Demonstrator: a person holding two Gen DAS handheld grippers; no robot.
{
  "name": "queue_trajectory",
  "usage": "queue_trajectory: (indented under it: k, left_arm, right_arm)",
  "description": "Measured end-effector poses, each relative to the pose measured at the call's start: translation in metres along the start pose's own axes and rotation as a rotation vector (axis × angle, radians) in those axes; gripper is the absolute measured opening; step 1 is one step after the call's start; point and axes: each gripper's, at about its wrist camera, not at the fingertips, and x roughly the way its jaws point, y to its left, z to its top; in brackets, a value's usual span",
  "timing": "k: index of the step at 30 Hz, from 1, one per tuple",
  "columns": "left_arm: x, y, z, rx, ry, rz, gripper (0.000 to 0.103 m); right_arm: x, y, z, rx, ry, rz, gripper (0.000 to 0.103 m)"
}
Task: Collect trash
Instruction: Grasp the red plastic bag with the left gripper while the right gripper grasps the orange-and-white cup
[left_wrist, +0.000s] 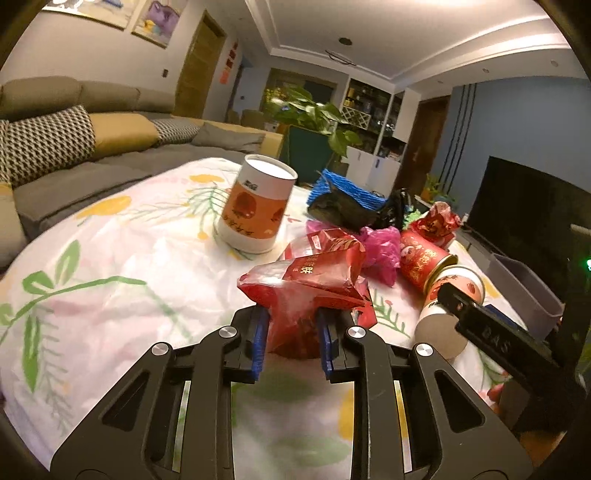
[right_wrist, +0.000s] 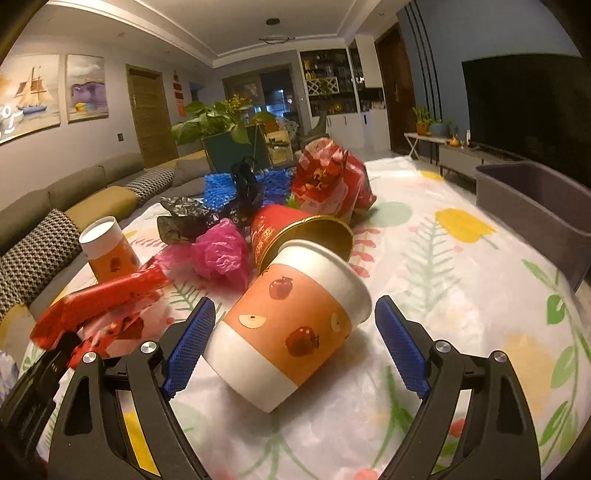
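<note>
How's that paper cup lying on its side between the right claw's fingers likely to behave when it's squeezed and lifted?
The paper cup looks thin-walled and empty, so it is probably light and may crush under a firm squeeze. Lying on its side on the floral cloth, it could roll in a curve if nudged. Its mouth sits partly inside the red cup, which might shift along with it. The right claw is open around it.

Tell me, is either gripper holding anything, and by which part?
Left gripper pinches the red wrapper by its near end. Right gripper is open around the fallen cup.
</note>
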Motion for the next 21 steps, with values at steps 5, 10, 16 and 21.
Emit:
queue_trajectory:
  k: [5,10,16,21]
  left_arm:
    - [-0.006,-0.001,0.002,0.006,-0.014,-0.001,0.022]
    - [-0.008,-0.002,0.002,0.001,-0.02,-0.01,0.022]
    - [-0.014,-0.006,0.0,-0.001,-0.021,-0.013,0.022]
    - [-0.017,-0.009,-0.001,0.005,-0.018,-0.008,0.022]
  right_arm:
    - [0.001,0.006,-0.002,-0.039,0.009,0.0,0.067]
    - [-0.007,0.004,-0.004,-0.07,0.001,-0.009,0.055]
    - [-0.002,-0.001,-0.001,-0.066,0.023,-0.044,0.057]
    - [0.013,-0.005,-0.001,-0.051,0.079,-0.056,0.061]
